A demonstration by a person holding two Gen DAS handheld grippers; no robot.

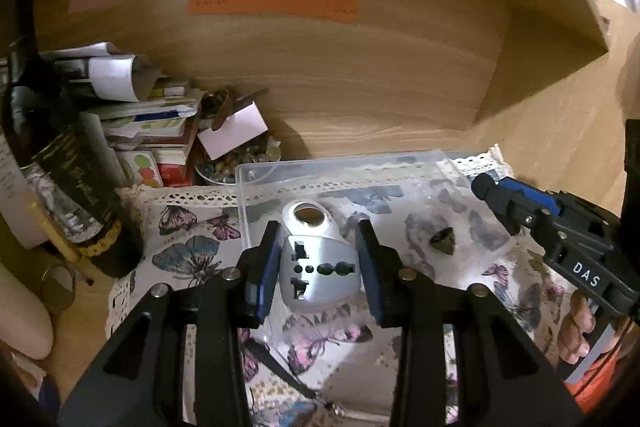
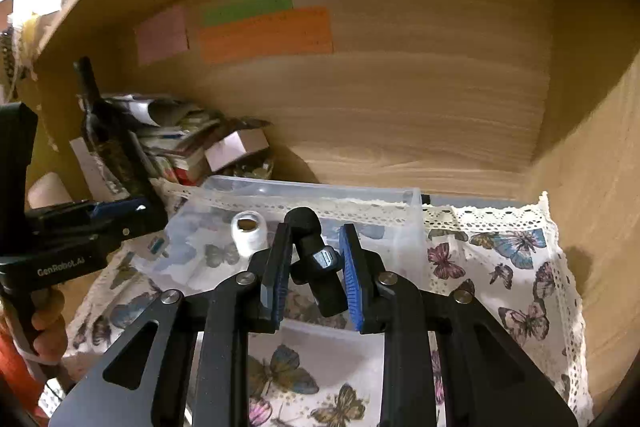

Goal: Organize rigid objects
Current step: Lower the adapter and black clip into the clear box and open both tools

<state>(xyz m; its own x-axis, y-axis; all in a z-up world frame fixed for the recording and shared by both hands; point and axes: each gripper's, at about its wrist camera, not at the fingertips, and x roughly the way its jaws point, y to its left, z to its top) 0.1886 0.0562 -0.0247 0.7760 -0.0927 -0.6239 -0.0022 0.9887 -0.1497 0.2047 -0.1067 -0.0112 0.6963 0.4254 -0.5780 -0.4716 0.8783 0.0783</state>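
Wooden shelf walls close in this nook, and a butterfly-print cloth [image 2: 500, 259] with a lace edge covers its floor.

Between the left gripper [image 1: 318, 267] jaws sits a silver-and-white travel adapter [image 1: 318, 273], socket face toward the camera. The blue pads flank it with a sliver of gap on each side, so I cannot tell whether they are pressing it or just bracketing it. The adapter appears to be inside, or just over, the near-left part of a clear plastic box [image 1: 340, 163].

The right gripper [image 2: 314, 267] is clamped on a black handle-shaped object with a rounded end [image 2: 310, 255], held askew above the same box.

Risks, as I judge them: the adapter's rounded shell offers little flat surface, so a loose squeeze could let it twist or slip out. The black object is gripped at an angle and could pivot in the pads when lowered. Both grippers work over one light box, so a bump against its wall could slide it on the cloth, or the two tools could collide.

Inside the box lies a small dark triangular piece [image 1: 443, 241]. In the right wrist view a white ring-shaped end [image 2: 249, 227], probably part of the adapter, also sits in it.

At the back left, papers [image 1: 132, 107], a dark bottle [image 1: 68, 163] and a small bowl of beads [image 1: 240, 163] crowd the corner.
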